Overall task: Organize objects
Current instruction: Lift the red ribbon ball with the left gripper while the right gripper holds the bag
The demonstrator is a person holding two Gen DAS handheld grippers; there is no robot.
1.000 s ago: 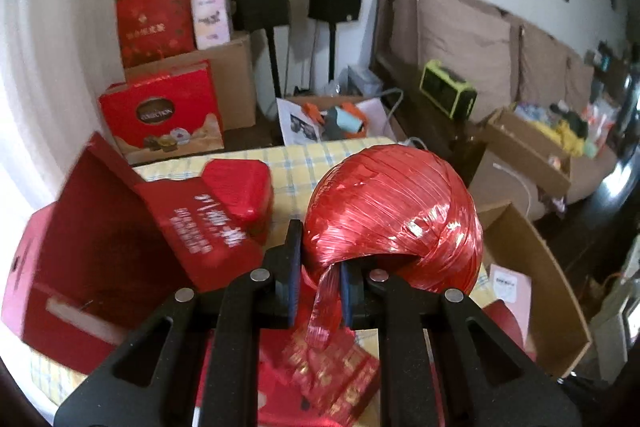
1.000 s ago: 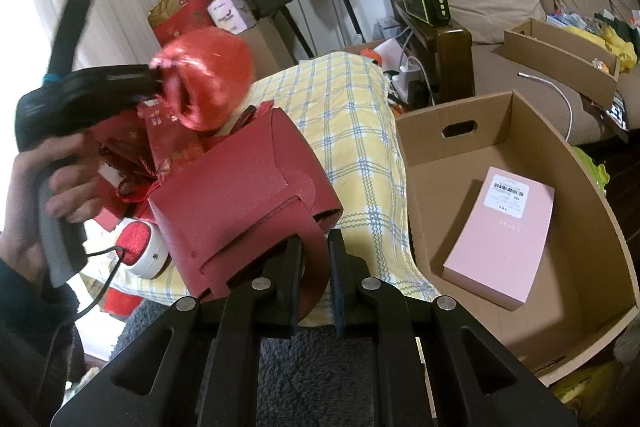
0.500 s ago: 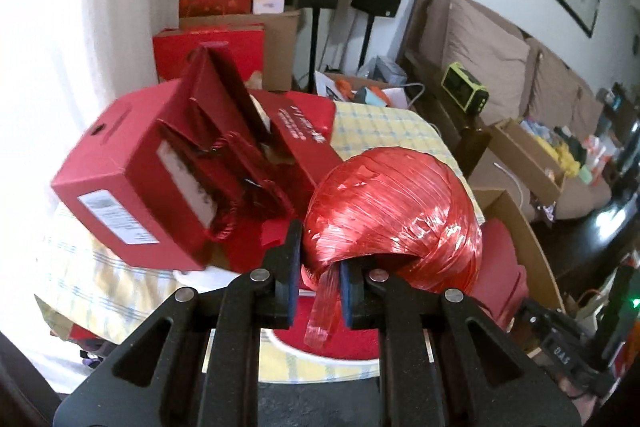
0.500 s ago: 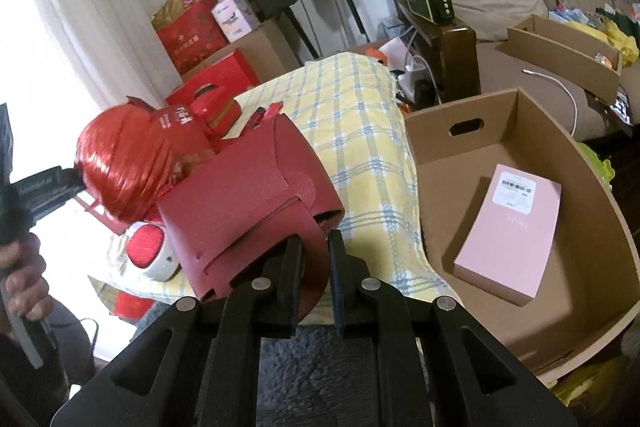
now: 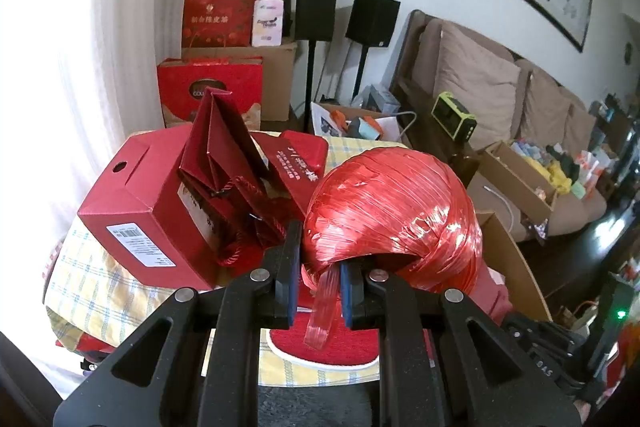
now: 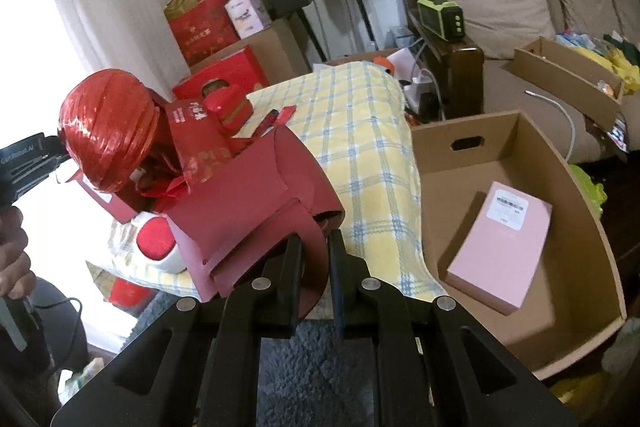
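A shiny red ribbon ball (image 5: 392, 215) fills the middle of the left wrist view. My left gripper (image 5: 320, 279) is shut on its lower edge, and a loose strand hangs between the fingers. The right wrist view shows the same ball (image 6: 108, 131) held up at the left, beside a pile of red boxes. My right gripper (image 6: 314, 267) is shut on the curved flap of a dark red paper box (image 6: 248, 203), which rests at the near edge of the plaid-covered table (image 6: 360, 131).
The pile holds a labelled red carton (image 5: 144, 211), a folded red bag (image 5: 216, 155) and a white-rimmed red pad (image 5: 324, 343). To the right, an open cardboard box (image 6: 520, 147) holds a pink box (image 6: 500, 243). Speakers, stacked cartons and a sofa stand behind.
The left gripper has carried the ribbon ball back from over the pile, to the left and lower in the right wrist view. The right gripper and its dark red box have stayed put.
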